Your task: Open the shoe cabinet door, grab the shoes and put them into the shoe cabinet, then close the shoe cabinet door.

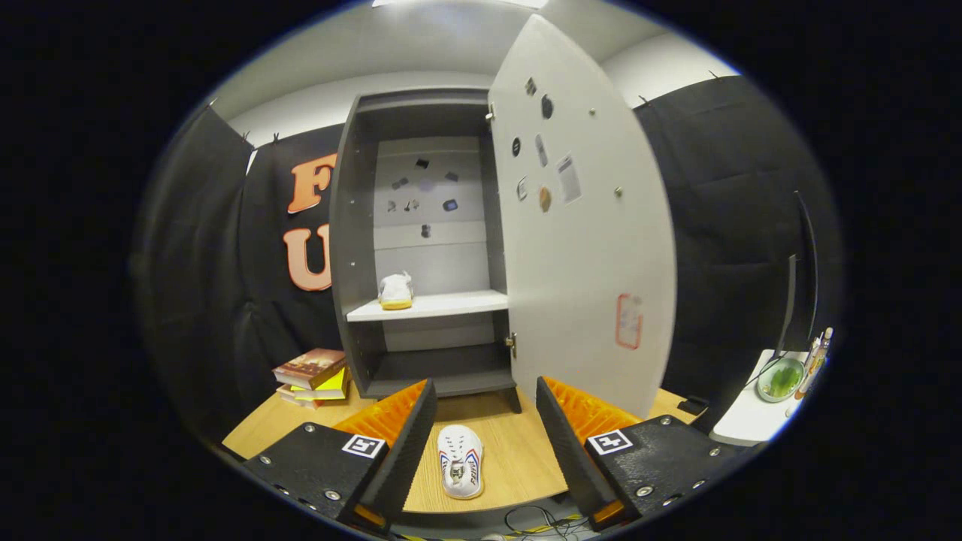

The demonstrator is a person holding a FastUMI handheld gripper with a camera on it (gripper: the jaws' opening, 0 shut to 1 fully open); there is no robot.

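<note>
Your gripper (485, 409) has its fingers spread wide, clamped on nothing. A white shoe (461, 461) with red and blue side markings lies flat on the wooden table (518, 451), in the gap between your fingers and touching neither. Its length runs toward the cabinet.

Past the shoe, the shoe cabinet (425, 248) stands upright on the table, grey-framed, straight ahead of your fingers. Its door (582, 225) hangs open, swung out on the right side of the cabinet, with small stickers on its inner face. Inside, on the white middle shelf (440, 304), a second shoe (395, 291), white with a yellowish sole, sits toward the left wall of the cabinet.

Left of the cabinet's base, a stack of books (314, 376) rests on the table. Well right of the cabinet, past the door, a green bowl (780, 379) sits on a white surface (744, 424).
</note>
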